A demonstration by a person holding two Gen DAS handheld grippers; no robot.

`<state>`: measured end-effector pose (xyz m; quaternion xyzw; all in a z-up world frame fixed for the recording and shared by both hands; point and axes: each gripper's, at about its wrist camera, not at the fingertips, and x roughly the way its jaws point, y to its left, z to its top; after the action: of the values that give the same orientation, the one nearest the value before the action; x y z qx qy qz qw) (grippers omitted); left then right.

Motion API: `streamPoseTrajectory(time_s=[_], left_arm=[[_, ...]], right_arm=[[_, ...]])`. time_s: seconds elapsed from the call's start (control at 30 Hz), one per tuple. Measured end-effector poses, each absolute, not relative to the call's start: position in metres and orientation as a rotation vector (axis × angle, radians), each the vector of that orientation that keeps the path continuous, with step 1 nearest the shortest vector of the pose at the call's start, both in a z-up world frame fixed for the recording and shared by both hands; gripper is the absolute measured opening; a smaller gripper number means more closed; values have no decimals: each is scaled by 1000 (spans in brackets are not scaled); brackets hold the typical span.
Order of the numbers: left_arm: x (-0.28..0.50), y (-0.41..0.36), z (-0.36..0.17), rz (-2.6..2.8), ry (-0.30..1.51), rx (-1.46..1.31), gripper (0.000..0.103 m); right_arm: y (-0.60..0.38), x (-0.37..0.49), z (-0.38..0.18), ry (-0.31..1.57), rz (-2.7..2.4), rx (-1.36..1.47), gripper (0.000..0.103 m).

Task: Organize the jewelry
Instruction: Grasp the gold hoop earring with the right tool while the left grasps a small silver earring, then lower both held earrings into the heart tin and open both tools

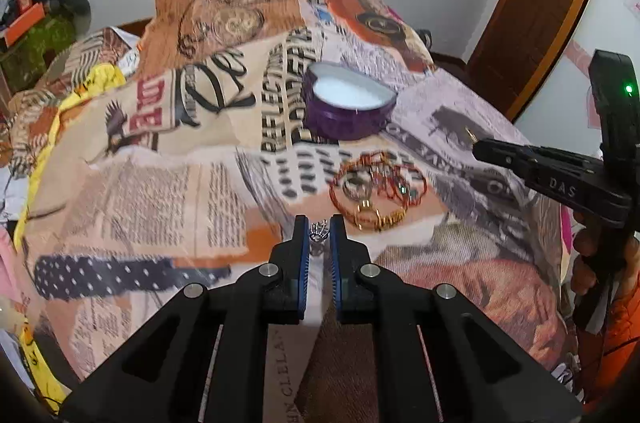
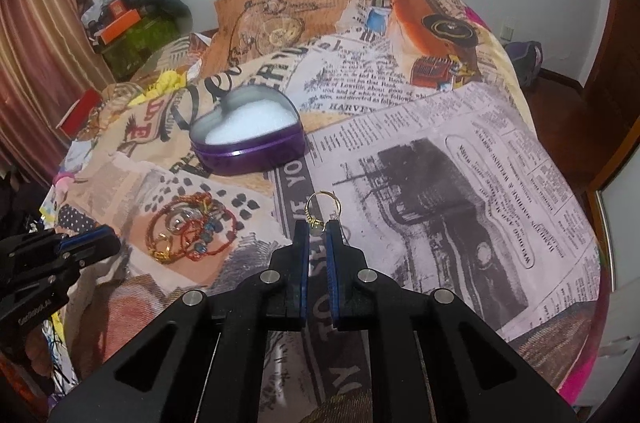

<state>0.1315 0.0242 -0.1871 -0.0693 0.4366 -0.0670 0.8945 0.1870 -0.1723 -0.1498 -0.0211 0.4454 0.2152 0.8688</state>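
A bed [image 2: 460, 151] covered by a newspaper-print spread carries everything; a purple heart-shaped tin [image 2: 249, 139] (open, white padding inside) sits toward its middle; nearer, well apart from the tin, lies a tangle of red and gold bracelets and rings [image 2: 188, 227].

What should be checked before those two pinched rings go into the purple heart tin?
1. Left gripper holding the silver ring: ok, pinched at the fingertips.
2. Right gripper holding the gold ring: ok, though held only by its stone end.
3. Heart tin open: ok, lid off, white padding showing.
4. Room in the tin: ok, nothing visible on the padding.
5. Bracelet pile out of the way: ok, lying on the blanket apart from the tin.
6. Firmness of grips: cannot tell.
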Motion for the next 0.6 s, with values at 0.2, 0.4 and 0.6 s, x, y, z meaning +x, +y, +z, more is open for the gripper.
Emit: streamPoseTrajectory(time_s=[0.2, 0.4, 0.6], left_arm=[[140, 30, -168, -124, 838, -133, 9], [154, 34, -148, -111, 766, -120, 9], [171, 40, -129, -104, 694, -112, 9]], right_arm=[[-169, 184, -134, 882, 462, -31, 7], [-161, 185, -118, 834, 484, -30, 7], [-151, 192, -108, 793, 505, -27, 7]])
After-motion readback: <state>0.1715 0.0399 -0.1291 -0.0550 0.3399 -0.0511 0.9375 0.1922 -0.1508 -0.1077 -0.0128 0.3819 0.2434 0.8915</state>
